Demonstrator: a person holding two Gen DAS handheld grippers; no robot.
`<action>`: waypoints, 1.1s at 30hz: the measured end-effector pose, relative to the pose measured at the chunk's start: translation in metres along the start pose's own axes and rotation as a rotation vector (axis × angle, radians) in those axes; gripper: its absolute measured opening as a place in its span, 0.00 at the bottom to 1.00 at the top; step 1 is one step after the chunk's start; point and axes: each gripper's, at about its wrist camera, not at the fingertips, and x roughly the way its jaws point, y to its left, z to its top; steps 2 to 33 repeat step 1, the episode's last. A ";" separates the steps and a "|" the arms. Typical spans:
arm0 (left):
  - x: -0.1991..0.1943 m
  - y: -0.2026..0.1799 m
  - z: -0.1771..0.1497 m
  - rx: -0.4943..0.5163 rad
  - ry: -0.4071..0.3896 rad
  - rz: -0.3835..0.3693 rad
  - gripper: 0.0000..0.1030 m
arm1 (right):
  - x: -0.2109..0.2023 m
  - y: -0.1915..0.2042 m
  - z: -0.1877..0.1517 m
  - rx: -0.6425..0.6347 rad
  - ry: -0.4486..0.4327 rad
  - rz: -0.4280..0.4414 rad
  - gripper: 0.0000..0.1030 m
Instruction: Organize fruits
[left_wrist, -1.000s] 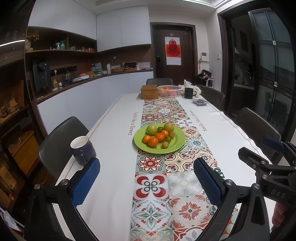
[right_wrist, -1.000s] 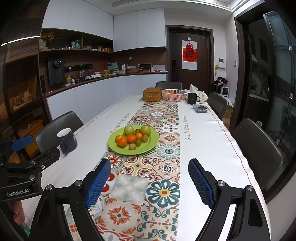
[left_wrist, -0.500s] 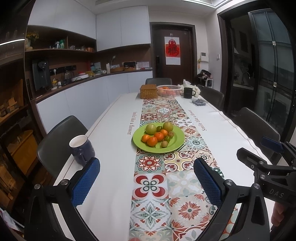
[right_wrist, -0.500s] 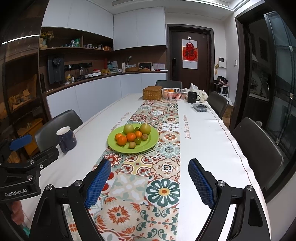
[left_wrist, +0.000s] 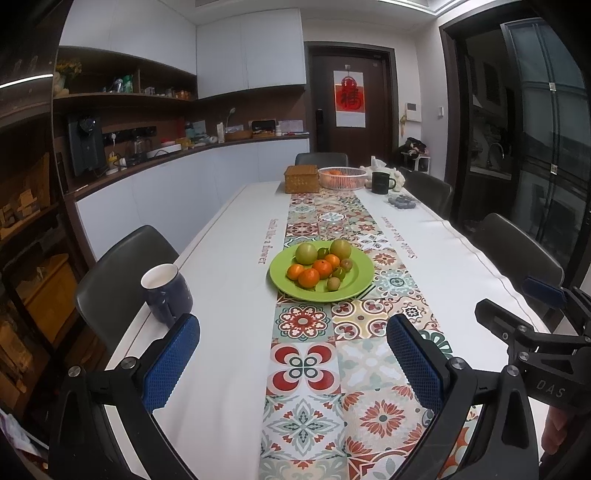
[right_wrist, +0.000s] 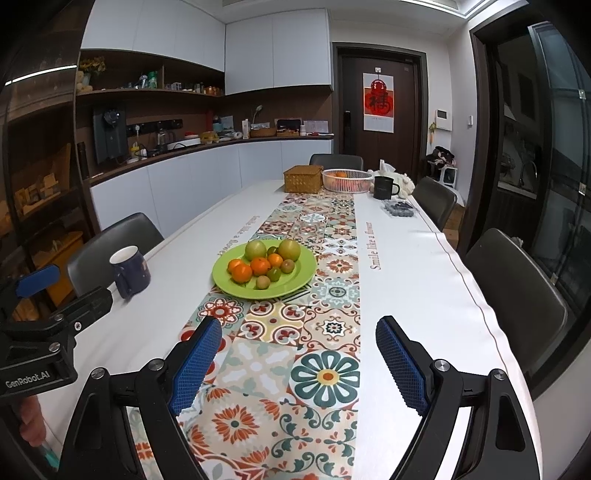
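Long table with white cloth and a patterned tile runner down the middle. Green plate sits on the runner mid-table, holding the fruits: two large green ones at the back, several oranges in front, a few small green and brownish ones on the right side. Left gripper hangs over the near end of the table, jaws spread wide, nothing between the blue pads, well short of the plate. Right gripper is likewise released, jaws wide apart, empty, over the runner near the table edge. Each gripper shows at the edge of the other's view. Dark blue mug stands on the white cloth left of the plate, apart from it. At the far end: a woven box, a white wire basket with orange fruit inside, a black mug. Dark chairs around the table.
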 end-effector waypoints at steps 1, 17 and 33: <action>0.001 0.000 0.000 -0.001 0.005 -0.002 1.00 | 0.000 0.001 0.000 -0.001 0.001 -0.002 0.84; 0.001 0.000 0.000 -0.001 0.005 -0.002 1.00 | 0.000 0.001 0.000 -0.001 0.001 -0.002 0.84; 0.001 0.000 0.000 -0.001 0.005 -0.002 1.00 | 0.000 0.001 0.000 -0.001 0.001 -0.002 0.84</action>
